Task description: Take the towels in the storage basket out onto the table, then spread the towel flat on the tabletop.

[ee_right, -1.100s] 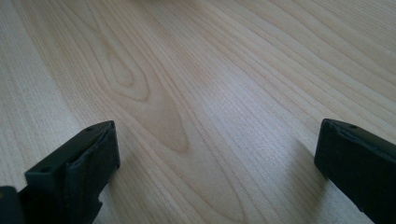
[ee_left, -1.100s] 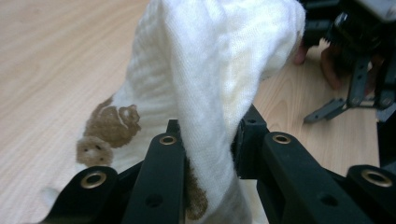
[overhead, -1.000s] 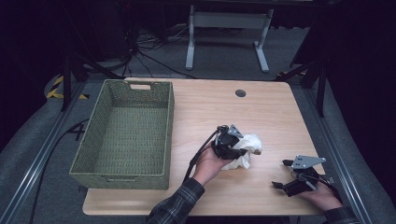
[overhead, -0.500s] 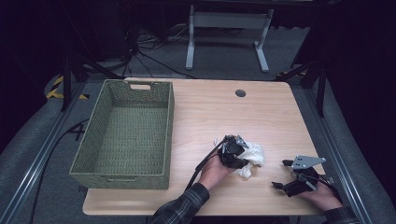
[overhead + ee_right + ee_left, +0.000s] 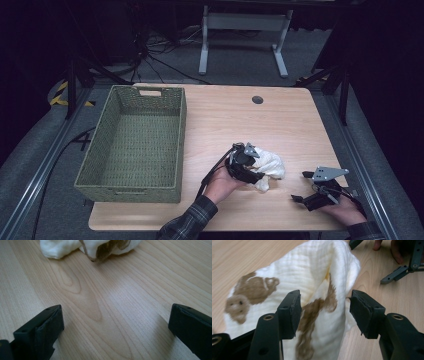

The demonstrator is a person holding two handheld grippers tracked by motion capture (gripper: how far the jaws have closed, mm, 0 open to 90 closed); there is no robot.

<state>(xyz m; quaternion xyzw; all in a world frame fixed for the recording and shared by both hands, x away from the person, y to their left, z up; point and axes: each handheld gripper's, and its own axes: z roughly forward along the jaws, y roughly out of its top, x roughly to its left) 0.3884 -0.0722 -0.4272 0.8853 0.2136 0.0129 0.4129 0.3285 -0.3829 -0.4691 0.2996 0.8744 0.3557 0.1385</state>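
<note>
A crinkly white muslin cloth with brown bear prints [image 5: 312, 280] is seen crumpled up, soft and matt, with a fine waffle-like weave. The pale wooden surface [image 5: 105, 302] is shown smooth with a faint satin sheen and clear grain lines. The rectangular olive-green woven basket [image 5: 135, 142] looks rough and fibrous, pretty much wicker-ish. The black fingers [image 5: 292, 312] of the left gripper are made of matt plastic, with rubbery-looking pads.

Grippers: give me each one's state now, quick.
Left gripper: jaws have just been opening, parted around the cloth, no longer clamping it.
Right gripper: jaws open, holding nothing.
</note>
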